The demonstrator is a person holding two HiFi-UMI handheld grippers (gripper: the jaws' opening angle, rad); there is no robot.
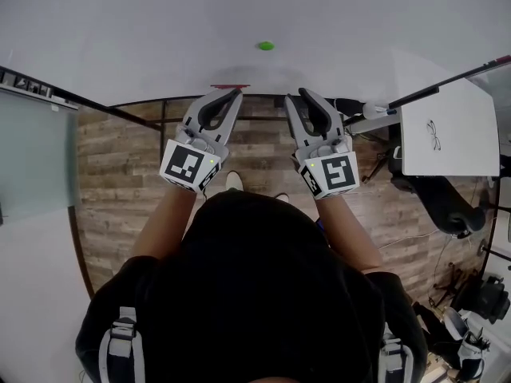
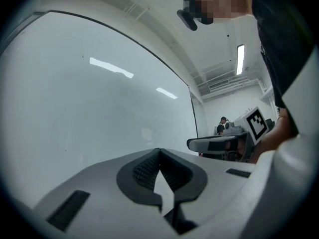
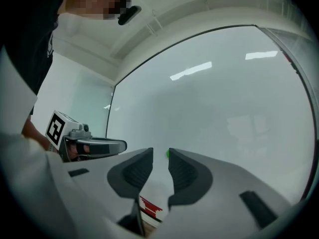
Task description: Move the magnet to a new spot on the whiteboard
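Your left claw (image 1: pixel 234 94) is closed: in the left gripper view its jaws meet at the tips, with nothing between them, and it faces the whiteboard (image 2: pixel 99 103). Your right claw (image 3: pixel 160 151) is open, with a narrow gap between its jaws and nothing gripped. Through that gap you can see the green magnet (image 3: pixel 168 154) stuck to the board beyond the tips (it peeks out just beside the inner edge of the right-hand jaw), untouched. From the head view, both claws are held level in front of you, side by side and near each other, pointing at the board. The magnet sits higher up the white surface, apart from both claws, roughly in line with the space between them. A red-and-white item (image 3: pixel 149 206) shows low down under the right claw's jaws; what it is cannot be told.
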